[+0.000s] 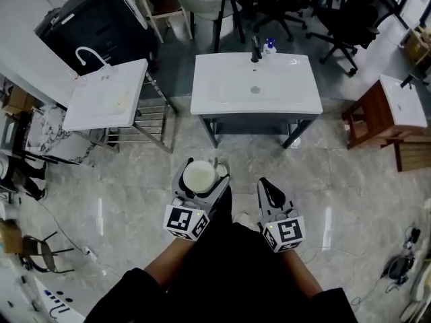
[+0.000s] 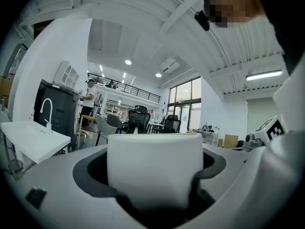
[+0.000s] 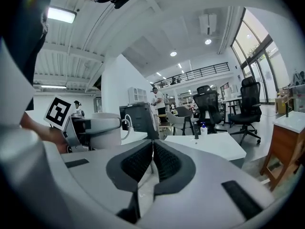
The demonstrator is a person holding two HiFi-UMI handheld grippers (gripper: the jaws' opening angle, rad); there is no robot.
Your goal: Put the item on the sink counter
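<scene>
A white cup [image 1: 199, 177] sits between the jaws of my left gripper [image 1: 202, 172], which is shut on it and holds it above the floor. In the left gripper view the cup [image 2: 155, 168] fills the gap between the dark pads. My right gripper [image 1: 267, 186] is beside it, shut with nothing inside; its ribbed pads [image 3: 164, 163] meet. The white sink counter [image 1: 296, 96] stands ahead, with a dark faucet [image 1: 256, 48] and a soap bottle [image 1: 270, 46] at its back edge. The right gripper view shows the counter [image 3: 209, 144] at middle distance.
A second white sink counter [image 1: 108, 96] with a white faucet stands on a metal frame to the left. A wooden vanity [image 1: 387, 116] is at the right. Office chairs [image 1: 340, 15] and a dark cabinet [image 1: 94, 25] lie behind. The floor is grey marble tile [image 1: 135, 200].
</scene>
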